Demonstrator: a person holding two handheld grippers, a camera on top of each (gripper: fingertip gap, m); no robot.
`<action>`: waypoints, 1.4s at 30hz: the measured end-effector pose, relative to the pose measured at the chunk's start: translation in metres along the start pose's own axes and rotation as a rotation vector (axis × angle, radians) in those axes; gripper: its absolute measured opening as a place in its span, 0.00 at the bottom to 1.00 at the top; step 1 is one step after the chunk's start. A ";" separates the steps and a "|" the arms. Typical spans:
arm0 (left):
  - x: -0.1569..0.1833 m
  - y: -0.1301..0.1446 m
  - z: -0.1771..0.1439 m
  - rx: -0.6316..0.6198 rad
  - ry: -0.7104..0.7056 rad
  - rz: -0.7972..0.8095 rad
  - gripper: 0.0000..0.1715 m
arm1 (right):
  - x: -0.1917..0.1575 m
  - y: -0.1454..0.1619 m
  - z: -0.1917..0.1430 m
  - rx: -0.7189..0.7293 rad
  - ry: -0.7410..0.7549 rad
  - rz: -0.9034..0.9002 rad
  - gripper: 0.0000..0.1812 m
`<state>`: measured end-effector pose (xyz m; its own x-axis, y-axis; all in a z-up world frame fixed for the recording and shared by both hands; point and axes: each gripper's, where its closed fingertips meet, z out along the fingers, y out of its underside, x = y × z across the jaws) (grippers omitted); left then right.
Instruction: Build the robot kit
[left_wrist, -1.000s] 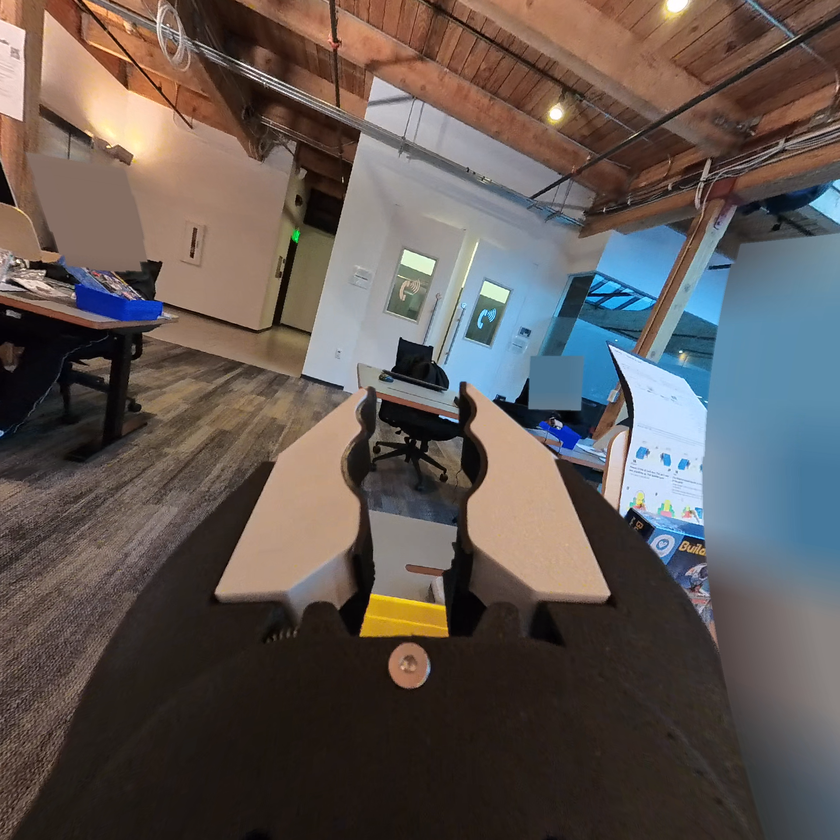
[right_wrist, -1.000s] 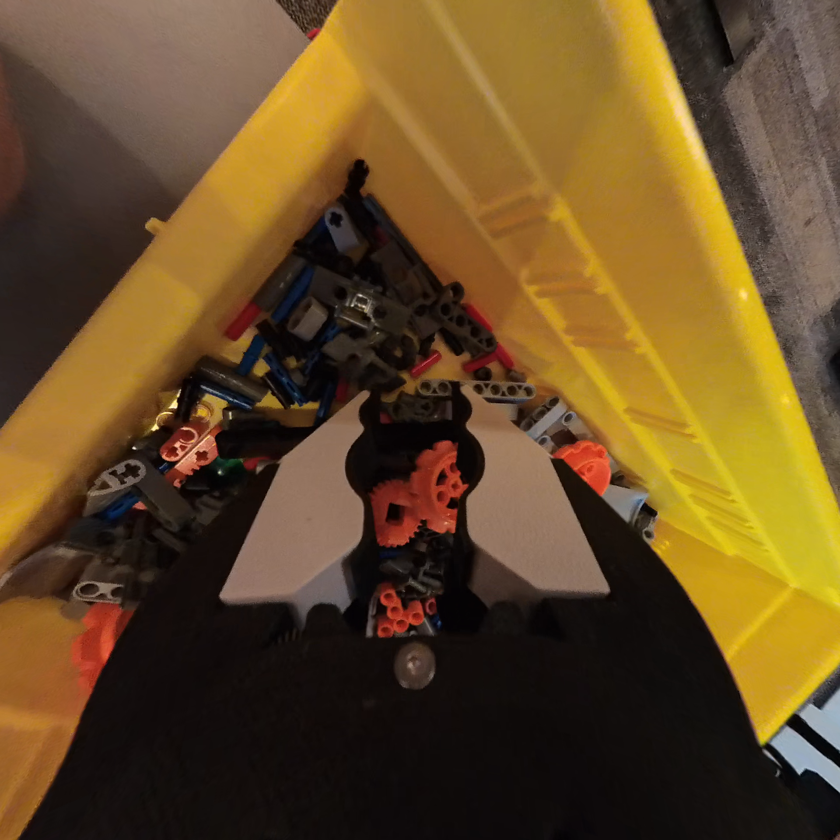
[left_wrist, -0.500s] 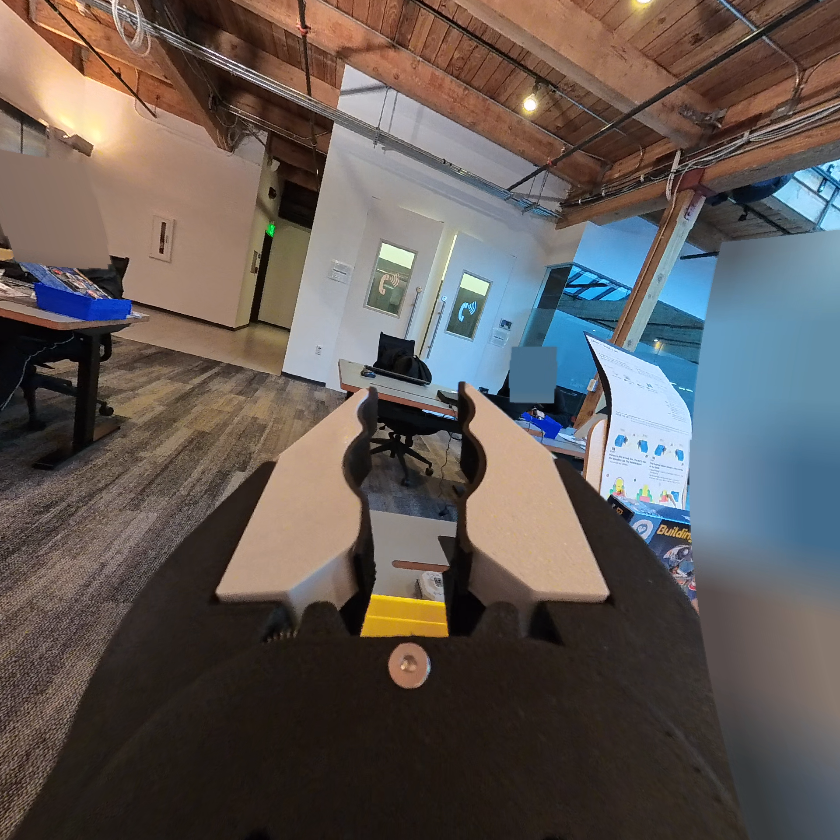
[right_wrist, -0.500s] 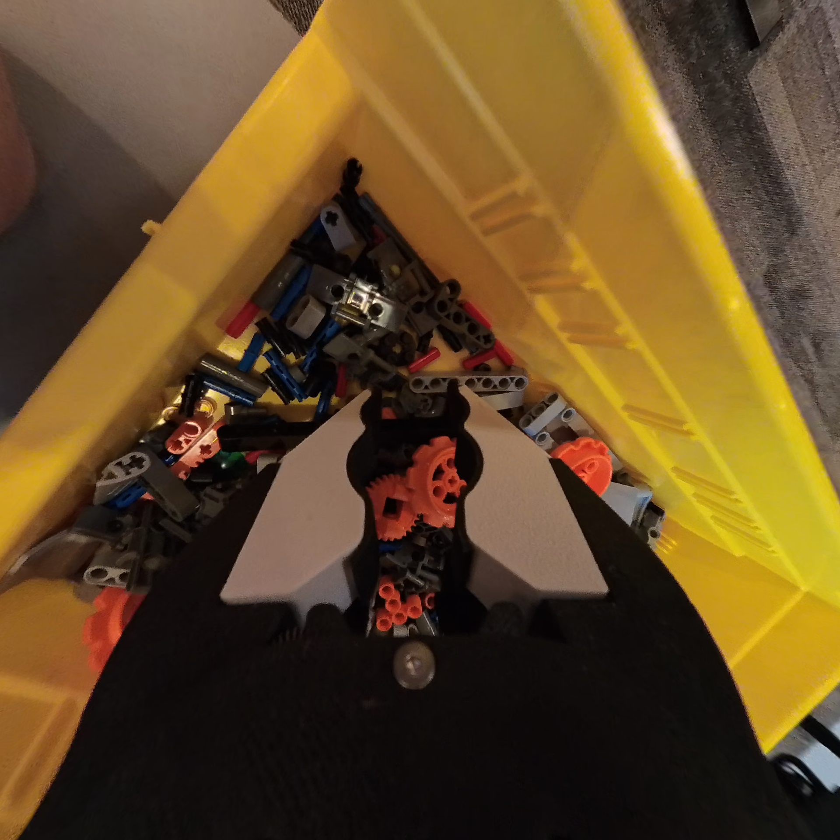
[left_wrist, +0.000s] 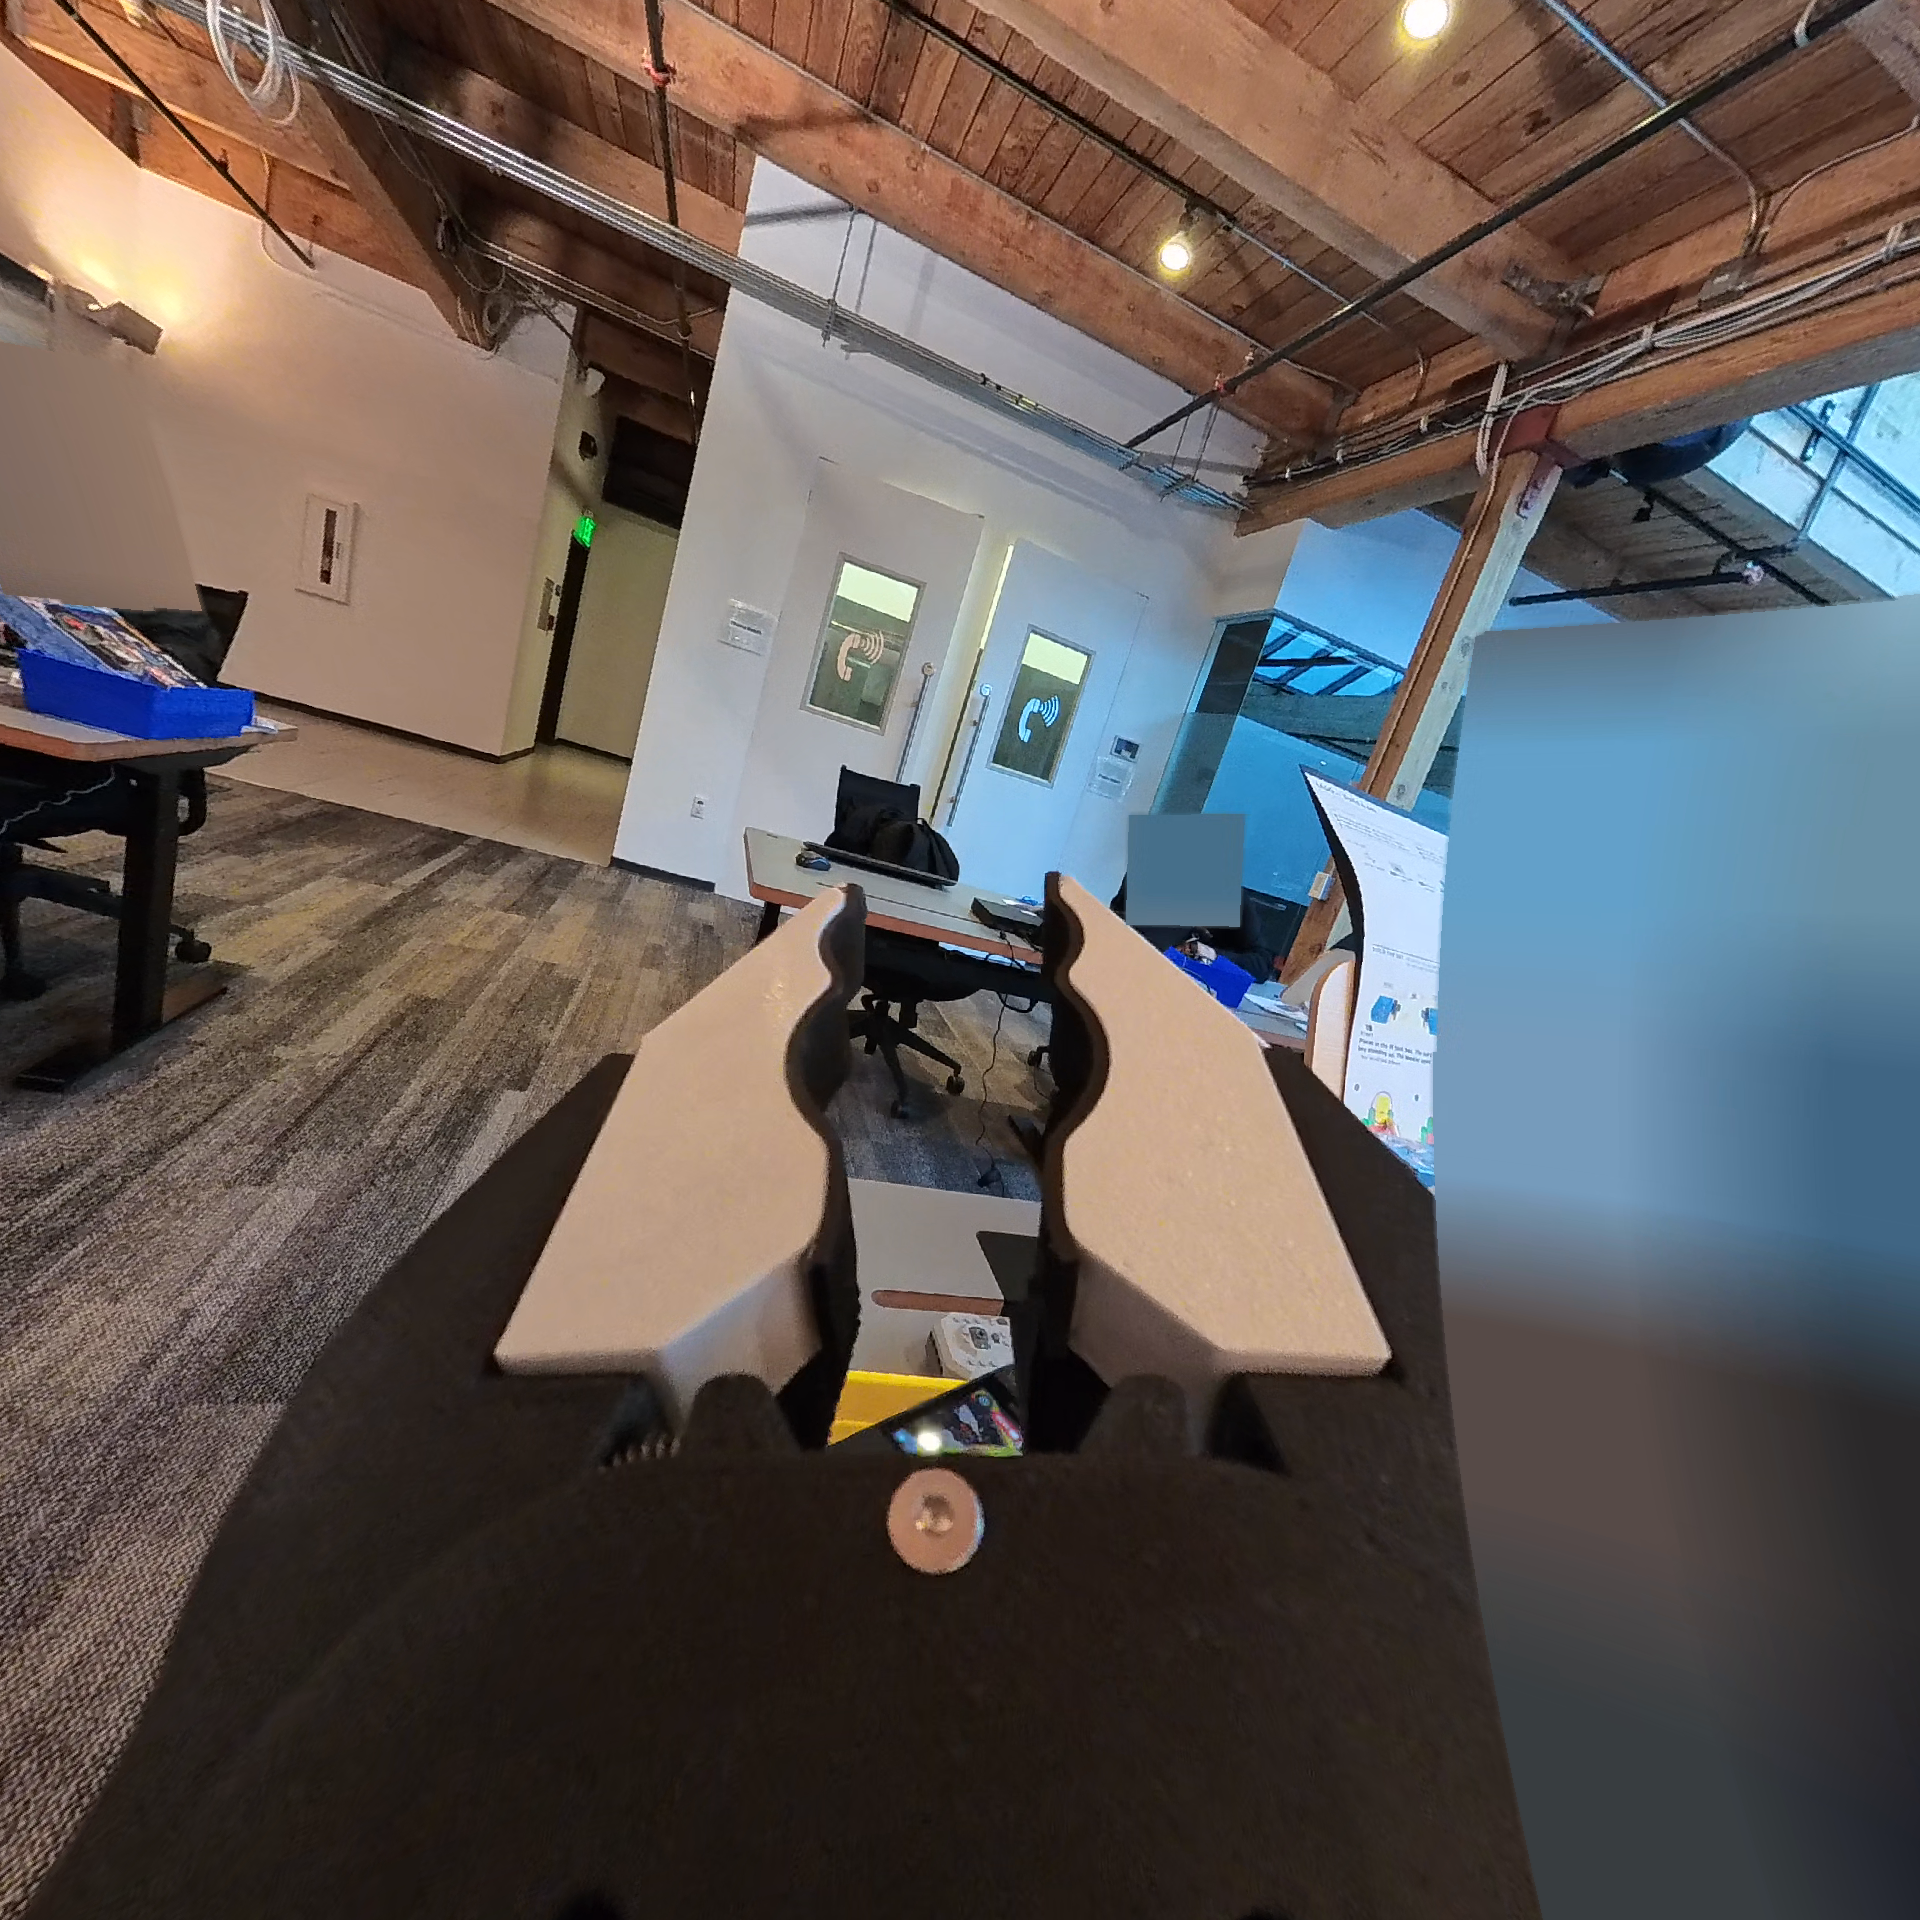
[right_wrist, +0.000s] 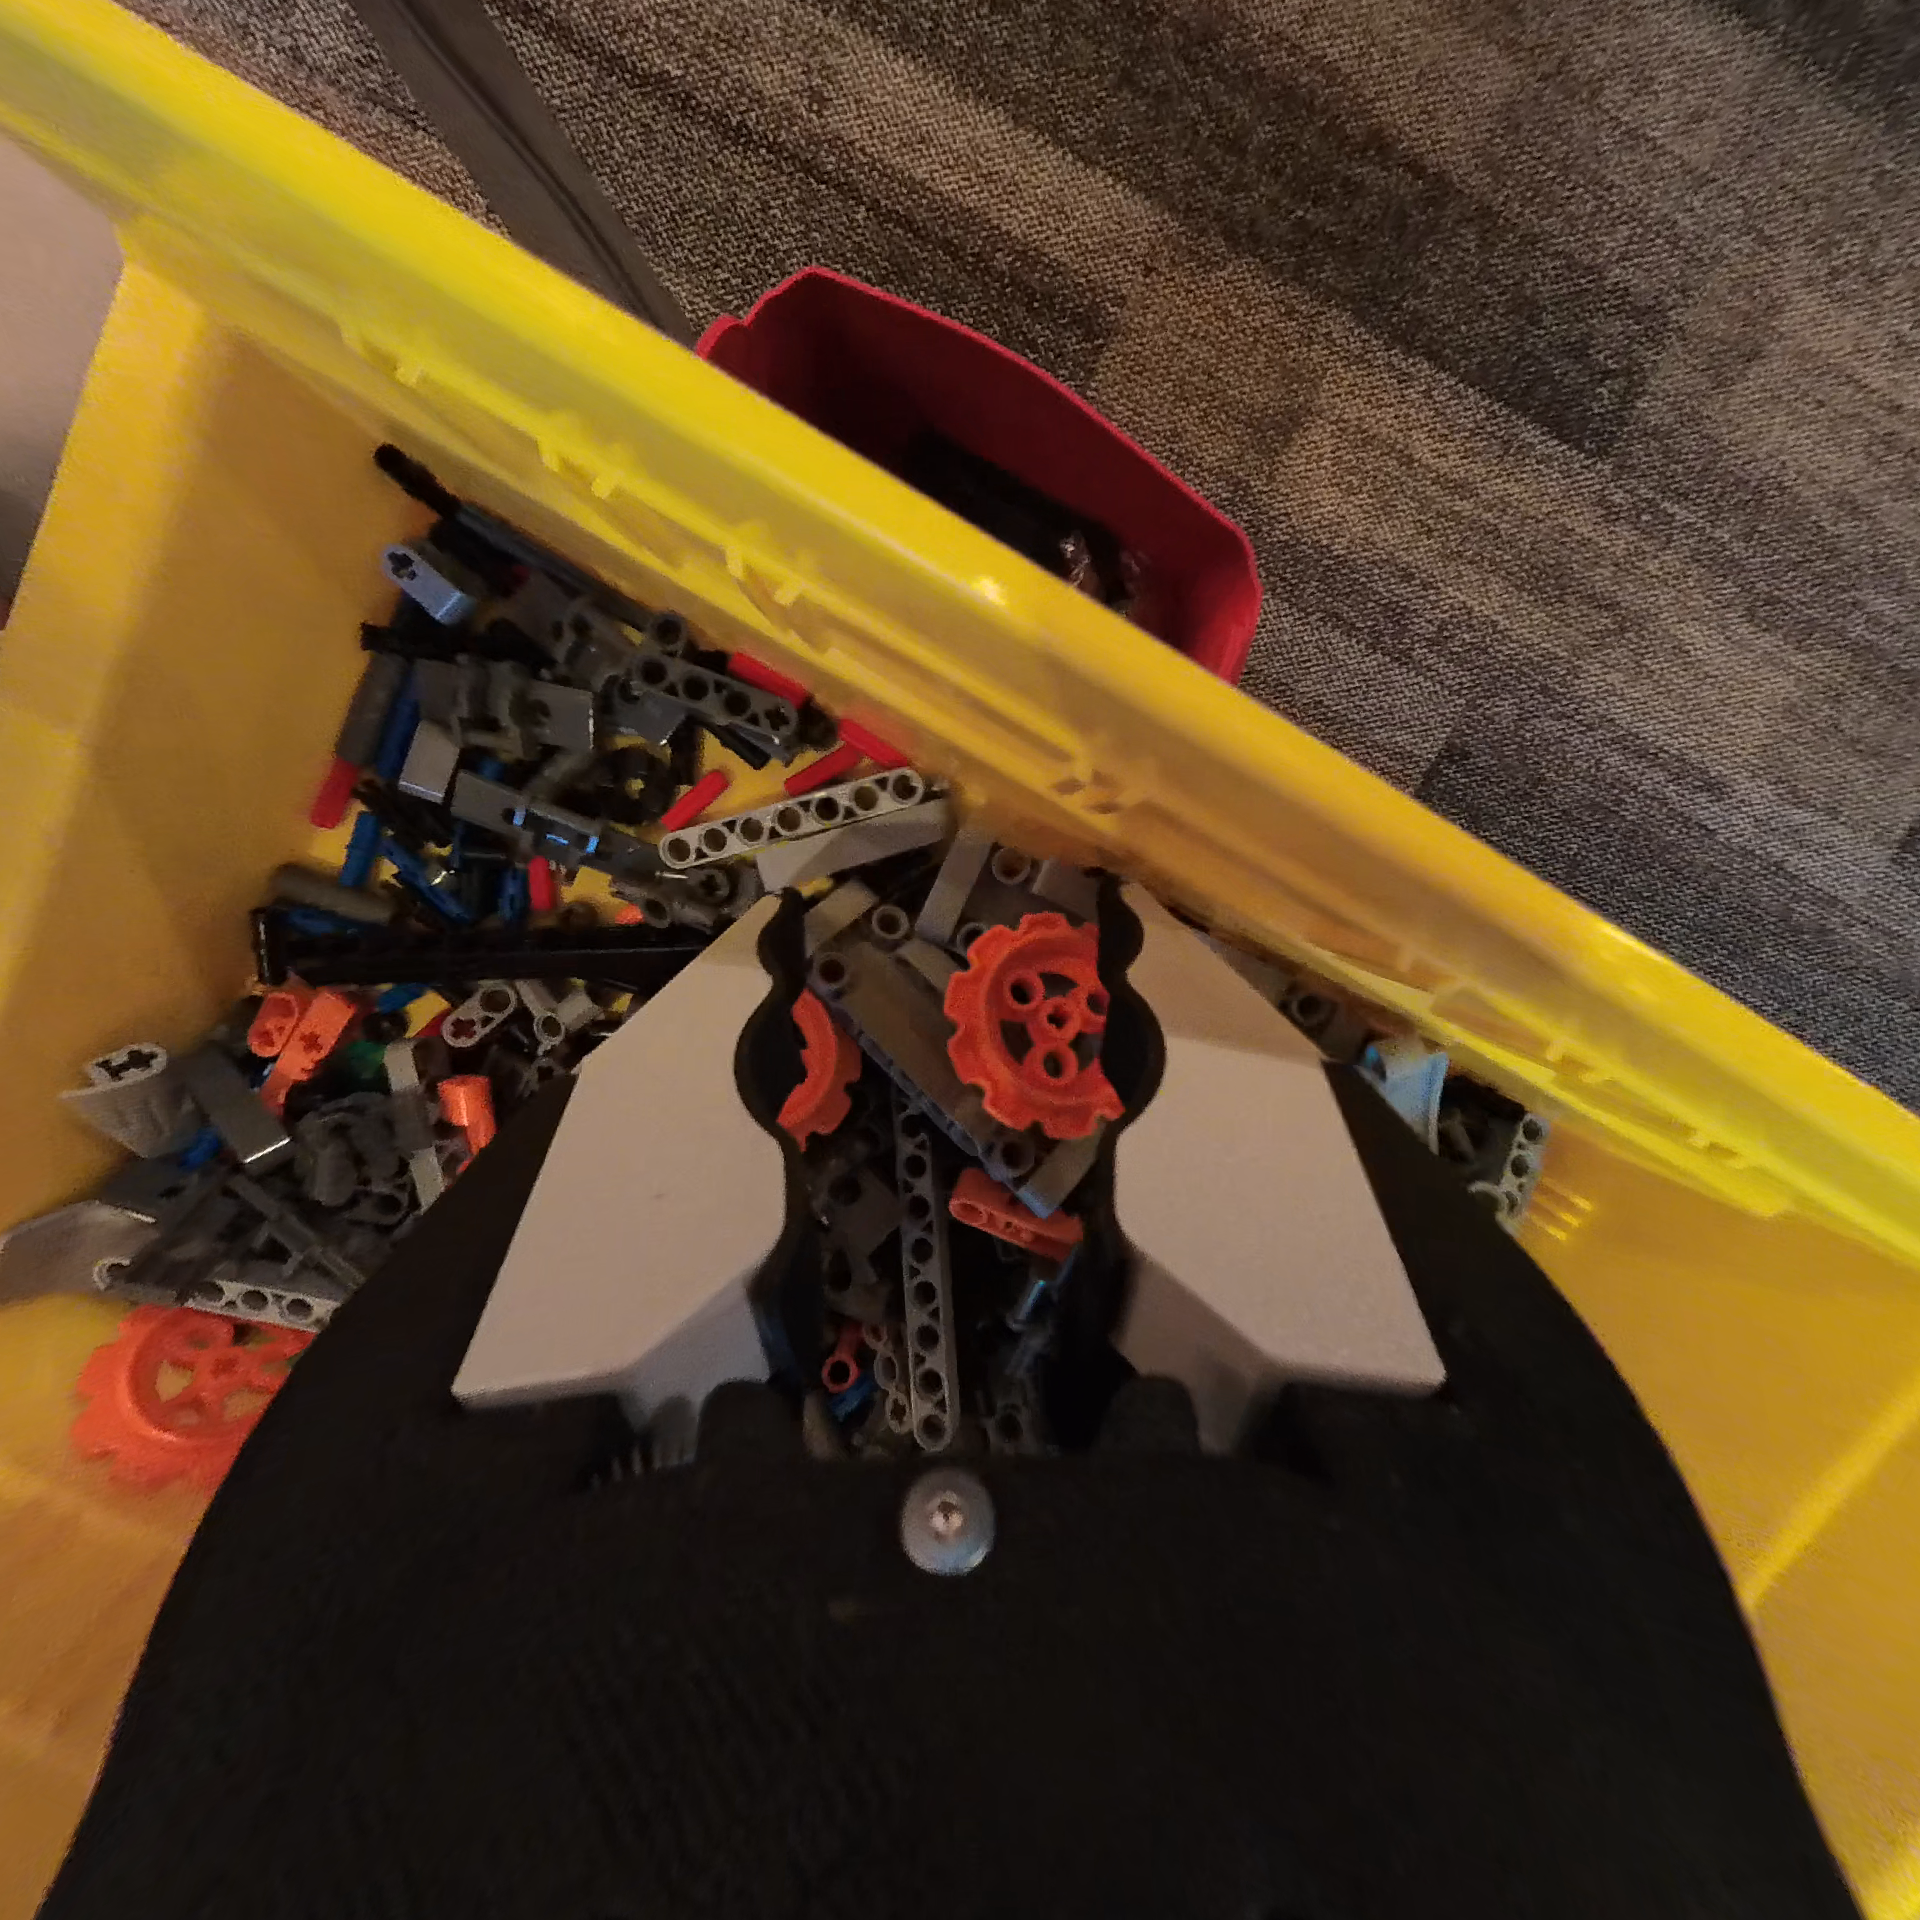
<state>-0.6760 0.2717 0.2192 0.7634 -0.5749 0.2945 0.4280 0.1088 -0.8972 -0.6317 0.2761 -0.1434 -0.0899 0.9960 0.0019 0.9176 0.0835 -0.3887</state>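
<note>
Right gripper (right_wrist: 951, 914): pale matte fingers with scalloped inner edges, jaws spread, lowered into a yellow plastic bin (right_wrist: 1039, 707) with ribbed walls. Between the fingers, not pinched: an orange toothed gear (right_wrist: 1034, 1023) lying on a heap of grey perforated beams, blue pins and red pegs. A second orange gear (right_wrist: 177, 1387) lies lower left. Red plastic tub (right_wrist: 997, 457) beyond the bin's rim, above woven grey carpet (right_wrist: 1455, 364).

Left gripper (left_wrist: 951, 904): jaws spread, empty, aimed across an office with a table (left_wrist: 831, 883).
</note>
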 end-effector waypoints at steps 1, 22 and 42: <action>0.000 0.000 0.000 0.001 0.000 -0.001 0.18 | -0.003 -0.001 0.000 0.002 -0.010 -0.009 0.28; 0.004 0.000 0.001 0.000 0.014 -0.001 0.18 | -0.033 -0.016 -0.010 0.084 -0.267 0.236 0.18; 0.005 -0.002 -0.001 0.009 0.030 -0.012 0.18 | -0.086 0.009 -0.017 -0.094 -0.359 0.065 0.21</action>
<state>-0.6735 0.2684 0.2217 0.7432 -0.6003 0.2953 0.4418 0.1091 -0.8904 -0.6091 0.1915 -0.1316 -0.1451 0.9256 -0.3495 0.9560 0.0401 -0.2907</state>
